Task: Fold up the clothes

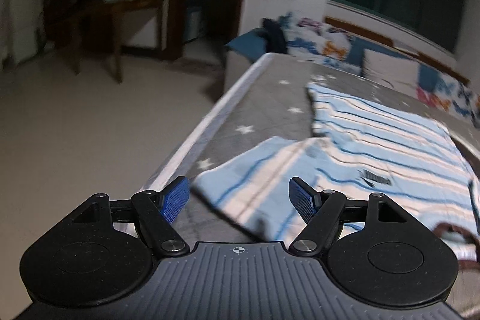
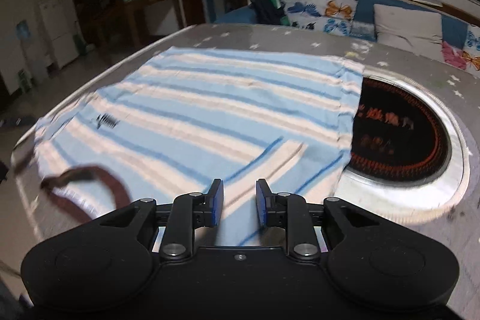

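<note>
Striped shirt spread flat on the star-print counter, both tools free of it.

The pale blue and white striped shirt (image 2: 210,110) lies flat on the grey star-patterned counter (image 2: 270,33), its brown collar (image 2: 90,179) at about 8 o'clock in the right wrist view and its hem edge overlapping the round black inset (image 2: 399,134) at 3 o'clock. The right tool (image 2: 239,203) hovers over a sleeve folded in across the body, its blue pads a narrow gap apart and gripping nothing. The left tool (image 1: 239,198) has its pads spread wide, holding nothing, just short of the other sleeve (image 1: 255,170) near the counter's edge. Butterfly-print bedding (image 2: 318,8) lies beyond at 12 o'clock.
</note>
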